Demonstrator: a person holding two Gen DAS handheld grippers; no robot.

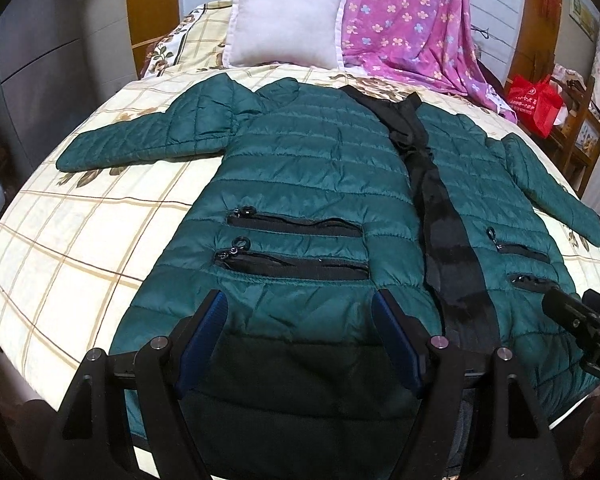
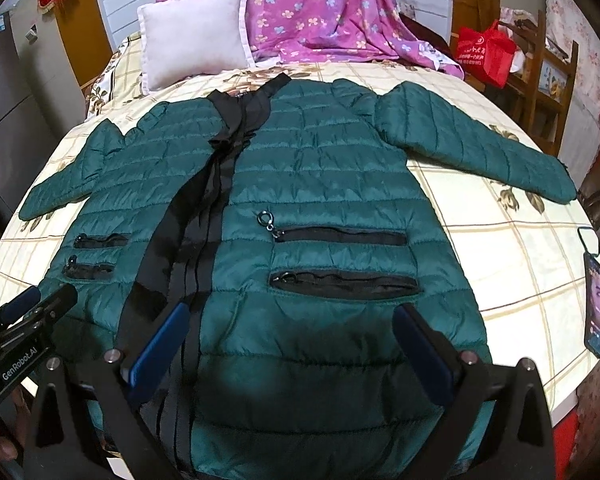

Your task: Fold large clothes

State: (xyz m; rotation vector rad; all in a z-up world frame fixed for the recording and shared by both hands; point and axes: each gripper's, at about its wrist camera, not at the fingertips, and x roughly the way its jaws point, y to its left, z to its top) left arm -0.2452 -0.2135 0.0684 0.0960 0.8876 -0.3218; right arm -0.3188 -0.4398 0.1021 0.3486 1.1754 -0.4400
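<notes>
Both claws released above the jacket's hem.

Left claw [image 1: 300,316] and right claw [image 2: 292,320] hang spread and empty over the green puffer jacket [image 1: 300,168], flat on the bed [image 1: 80,240] with sleeves out. Slippery padding may slide from a shallow pinch; the loose black placket [image 1: 444,240] could bunch.

Each hand carries a black tool. The left tool [image 1: 300,312] has two fingers faced with blue pads [image 1: 396,344], set on angular black brackets with round silver screw heads. The right tool [image 2: 292,332] is built alike, blue pads [image 2: 160,352] and silver screws. Seen at nine o'clock from the right one, the left's black body bears white "GenRobot.AI" lettering.
</notes>
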